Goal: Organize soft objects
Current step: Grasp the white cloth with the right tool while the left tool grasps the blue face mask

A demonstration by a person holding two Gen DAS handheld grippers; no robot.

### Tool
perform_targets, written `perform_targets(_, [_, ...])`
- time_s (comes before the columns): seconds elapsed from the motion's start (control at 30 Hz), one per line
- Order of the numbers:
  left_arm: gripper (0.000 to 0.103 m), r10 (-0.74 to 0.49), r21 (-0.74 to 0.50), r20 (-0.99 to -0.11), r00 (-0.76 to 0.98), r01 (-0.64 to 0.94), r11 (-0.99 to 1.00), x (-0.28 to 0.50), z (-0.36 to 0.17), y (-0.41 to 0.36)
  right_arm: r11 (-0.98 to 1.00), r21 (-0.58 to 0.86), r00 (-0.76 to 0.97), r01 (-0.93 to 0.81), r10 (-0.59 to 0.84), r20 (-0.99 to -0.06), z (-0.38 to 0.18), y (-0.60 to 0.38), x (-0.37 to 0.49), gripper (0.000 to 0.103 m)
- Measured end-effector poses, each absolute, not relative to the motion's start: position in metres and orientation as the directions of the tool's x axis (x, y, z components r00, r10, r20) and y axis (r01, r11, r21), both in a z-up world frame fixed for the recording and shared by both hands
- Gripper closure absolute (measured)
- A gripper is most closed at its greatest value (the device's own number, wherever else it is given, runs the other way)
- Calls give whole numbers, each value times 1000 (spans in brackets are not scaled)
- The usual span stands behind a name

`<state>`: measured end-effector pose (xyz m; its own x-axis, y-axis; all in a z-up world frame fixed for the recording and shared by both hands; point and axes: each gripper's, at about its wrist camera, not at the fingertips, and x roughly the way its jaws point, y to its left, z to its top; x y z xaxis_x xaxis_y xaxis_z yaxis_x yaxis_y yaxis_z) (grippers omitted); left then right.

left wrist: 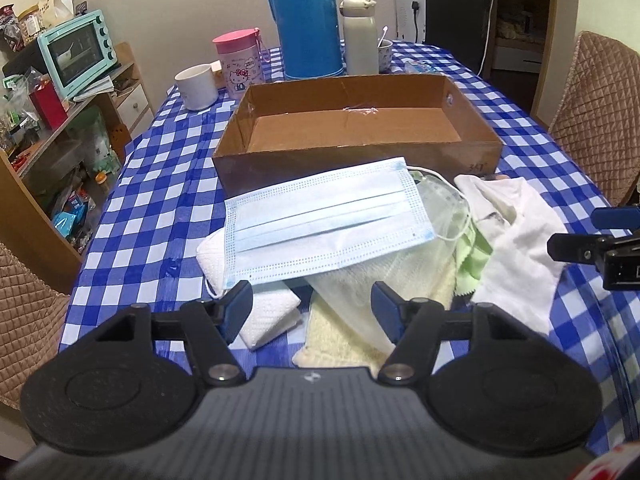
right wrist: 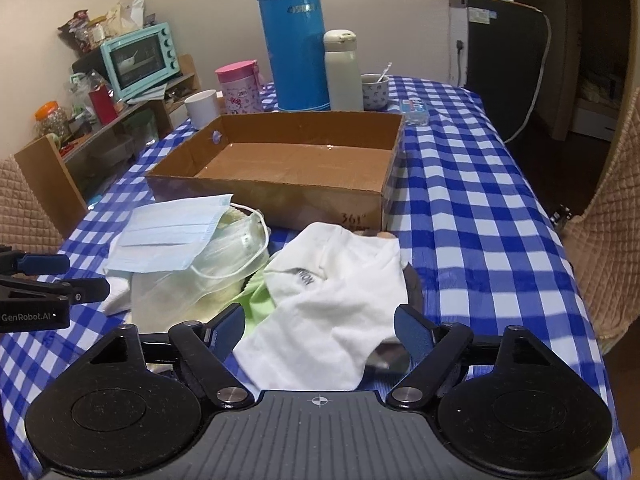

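Both grippers hang over a heap of soft things on the checked table (right wrist: 472, 184), just in front of the near wall of the empty cardboard box (left wrist: 356, 152). The left gripper (left wrist: 312, 312) has its jaws apart, nothing between the pads; below and ahead of it lie a folded white paper towel (left wrist: 268, 320), a cream towel (left wrist: 344, 344) and the blue face mask (left wrist: 320, 220), which sits on top of the heap toward the table's left edge. The right gripper (right wrist: 320, 330) also stands apart, straddling the near end of the white sock (right wrist: 332, 312) without pressing it, as far as I can tell

My reading is that each hand is lining up a pick, mask or towel for the left, sock for the right. To do it well, take one layer only: the mask's ear loop (right wrist: 244, 256) trails over a clear plastic bag (right wrist: 208, 280) and may drag it along, so pinch the mask by its near edge. For the sock, bite a bunched fold, not a flat single ply, and mind the green cloth (right wrist: 256, 296) tucked under it. Lift clear of the box wall before carrying over
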<state>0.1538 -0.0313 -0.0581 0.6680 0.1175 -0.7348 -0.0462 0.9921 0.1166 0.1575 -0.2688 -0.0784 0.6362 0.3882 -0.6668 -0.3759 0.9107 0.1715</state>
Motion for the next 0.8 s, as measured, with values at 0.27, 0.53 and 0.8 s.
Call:
perform_targets(0.27, [39,145,125,-744,652,-77,989,173,-67,-32,904,143,617,-403,384,-687,-99,-268,191,23])
perform_targets(0.53, [39,180,134,-749,638,-120,984,182,-72,-30,898,122,601,-424,379,-704,-118,-261,215,23])
perform_targets(0.8, [39,202,142,-745,636,-144,979,180,-73,-30,869,90,573,-486,395,-718,-129,-252,222,63])
